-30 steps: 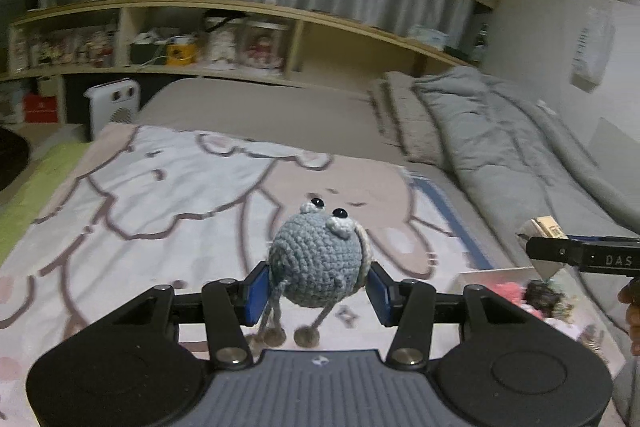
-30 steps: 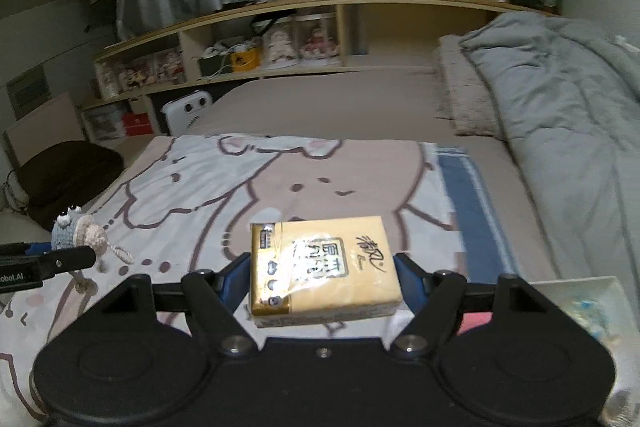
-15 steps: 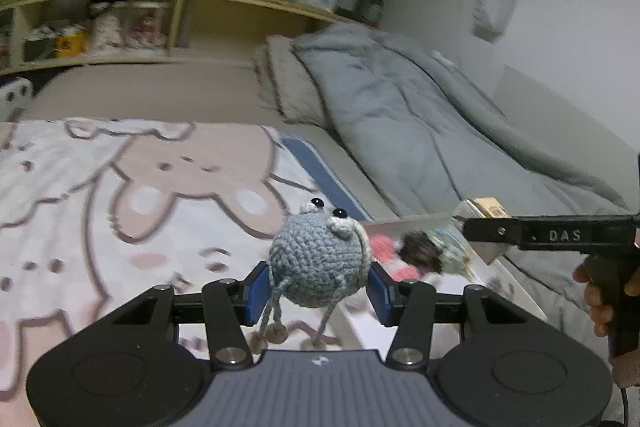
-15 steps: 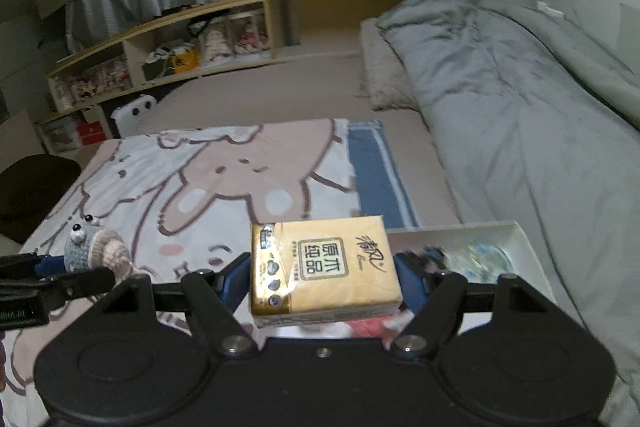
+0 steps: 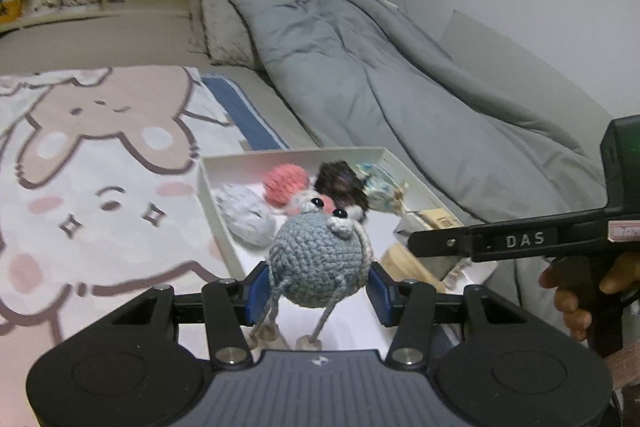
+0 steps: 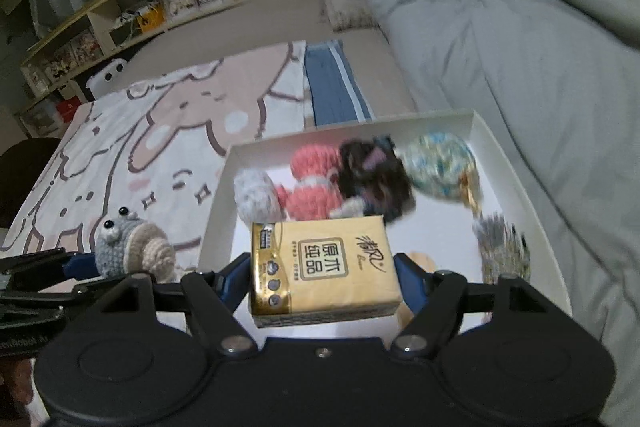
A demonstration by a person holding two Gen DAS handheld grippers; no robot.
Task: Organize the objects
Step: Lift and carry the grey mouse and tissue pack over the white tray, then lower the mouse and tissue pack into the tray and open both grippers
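Two loads held above white box (image 6: 516, 183): left gripper (image 5: 316, 287) clamps grey crochet toy (image 5: 316, 263) at near left wall; right gripper (image 6: 324, 279) clamps tissue pack (image 6: 322, 267) over near middle. Advice: lower into bare near floor, clear of yarn toys (image 6: 312, 183) at far end, then release.

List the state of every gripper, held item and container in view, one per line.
Left gripper: shut on the grey crochet toy.
Right gripper: shut on the tissue pack, above the box.
White box: open, holding several yarn toys.
Pink yarn toy: lying inside the box.
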